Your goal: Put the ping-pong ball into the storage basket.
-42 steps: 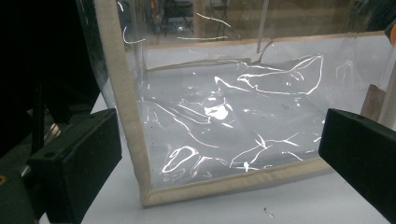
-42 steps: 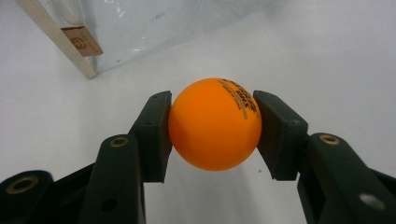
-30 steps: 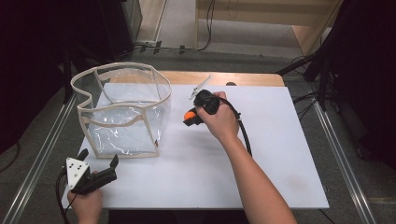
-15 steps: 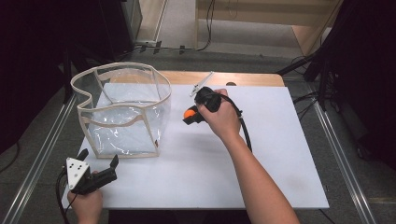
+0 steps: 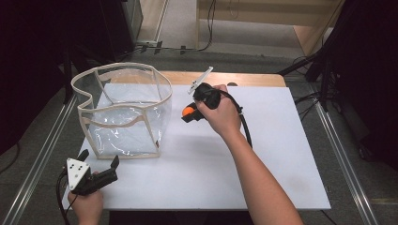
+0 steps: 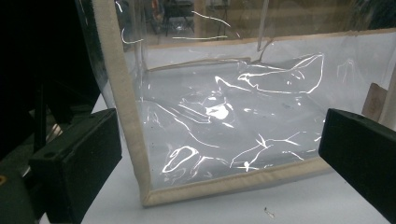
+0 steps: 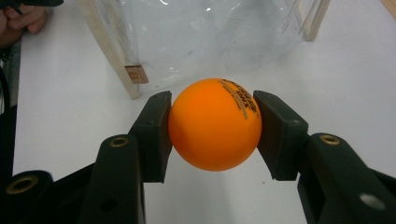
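Gripper on the right (image 7: 212,126) is clamped on an orange ball (image 7: 215,123), which is held just above the white counter (image 5: 263,159), beside the clear bag (image 5: 123,112) with cream edging. The pick-up is judged done; the ball has yet to be carried over the bag's open rim and let go inside. At the bag's near corner, the left gripper (image 5: 99,165) is held with its jaws spread, nothing between them.
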